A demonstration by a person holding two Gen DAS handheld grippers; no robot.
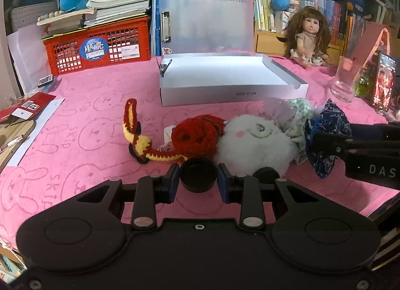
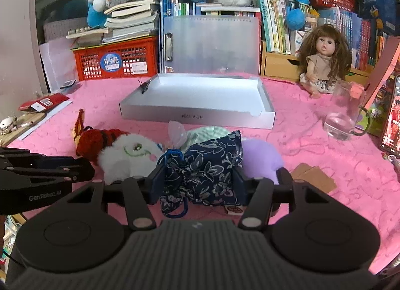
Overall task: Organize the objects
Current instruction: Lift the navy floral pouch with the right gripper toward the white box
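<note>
An open white box (image 1: 225,85) with its clear lid up stands on the pink cloth; it also shows in the right wrist view (image 2: 197,112). In front of it lies a pile: a red and yellow crochet piece (image 1: 195,137), a white fluffy toy (image 1: 255,142), a green knit item (image 2: 207,132), a purple plush (image 2: 260,155). My left gripper (image 1: 198,177) is shut on a black round cap (image 1: 198,175) in front of the pile. My right gripper (image 2: 197,180) is shut on a navy floral fabric pouch (image 2: 205,170).
A doll (image 2: 325,62) sits back right by a glass mug (image 2: 342,117) and a lit phone (image 2: 392,120). A red crate (image 1: 100,45) with books stands back left. Cards and paper (image 1: 27,110) lie at the left edge. Brown cardboard (image 2: 315,177) lies right.
</note>
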